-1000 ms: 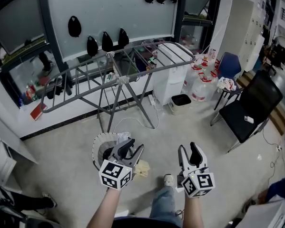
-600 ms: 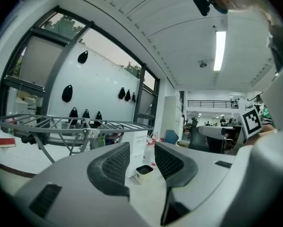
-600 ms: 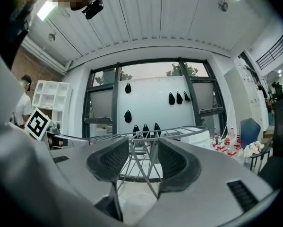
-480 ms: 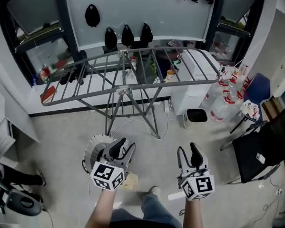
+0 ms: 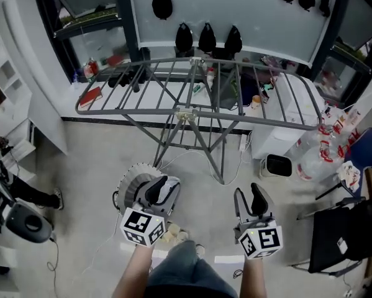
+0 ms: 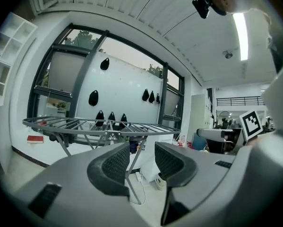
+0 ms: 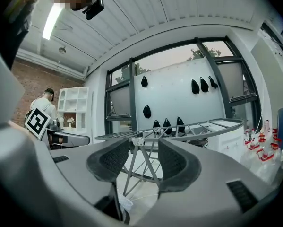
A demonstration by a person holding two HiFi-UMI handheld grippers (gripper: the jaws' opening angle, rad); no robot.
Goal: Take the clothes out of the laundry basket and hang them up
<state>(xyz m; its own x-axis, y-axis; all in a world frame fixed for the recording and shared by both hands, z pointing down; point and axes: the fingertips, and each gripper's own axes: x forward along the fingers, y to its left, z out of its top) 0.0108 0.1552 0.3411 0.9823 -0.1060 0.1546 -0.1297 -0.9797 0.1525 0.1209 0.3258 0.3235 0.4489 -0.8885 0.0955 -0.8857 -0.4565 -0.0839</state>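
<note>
I hold my left gripper (image 5: 159, 187) and right gripper (image 5: 249, 195) open, empty, facing the grey metal drying rack (image 5: 198, 113).

1. The head view looks steeply down from above the floor (image 5: 99, 160); the left gripper (image 5: 161, 190) and right gripper (image 5: 253, 198) sit close at its lower edge.
2. Each gripper view looks roughly level along its own jaws, very near them.
3. All three views share the drying rack (image 5: 186, 113) ahead and the wall (image 5: 235, 11) behind it.
</note>
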